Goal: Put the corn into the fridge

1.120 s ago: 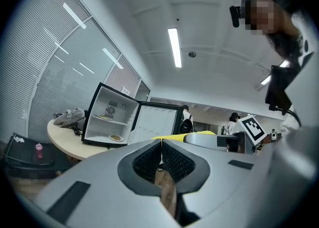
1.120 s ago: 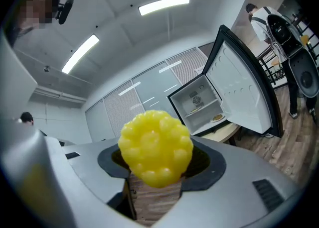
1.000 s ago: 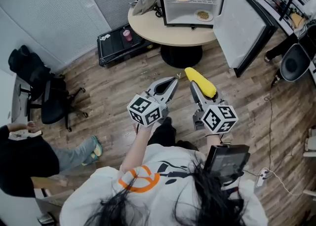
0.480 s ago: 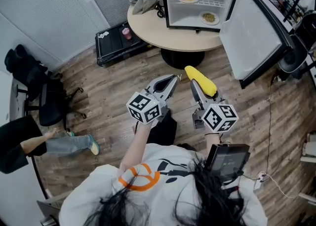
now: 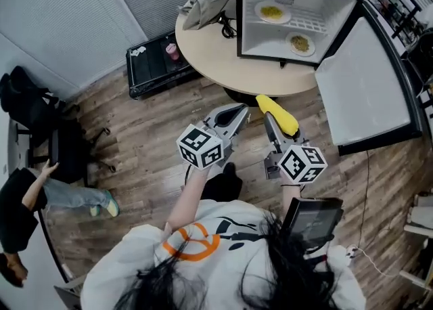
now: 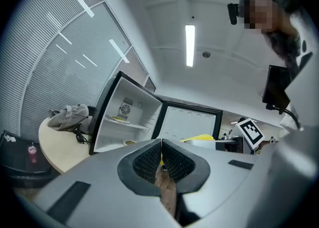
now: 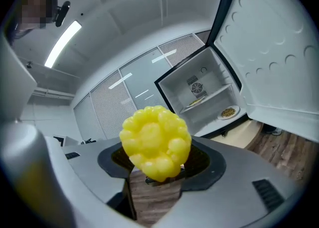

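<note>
Right gripper [image 5: 271,120]: jaws spread wide and clamped on the corn [image 7: 155,142], one yellow cob with knobbly kernels, blunt end toward the lens. I hold it lengthwise along the jaws, I judge so it can go in nose-first.

Left gripper [image 6: 161,145]: ribbed black pads pressed together, nothing between them, carried alongside as a spare.

Fridge [image 5: 260,34]: small, smooth white interior, dark frame, on a round pale table [image 5: 210,39]. Its door [image 5: 369,92] is swung fully aside, leaving the opening free. It holds an upper plate [image 5: 272,11] and a lower plate [image 5: 300,43].

Corn not yet inside, well short of the opening.
</note>
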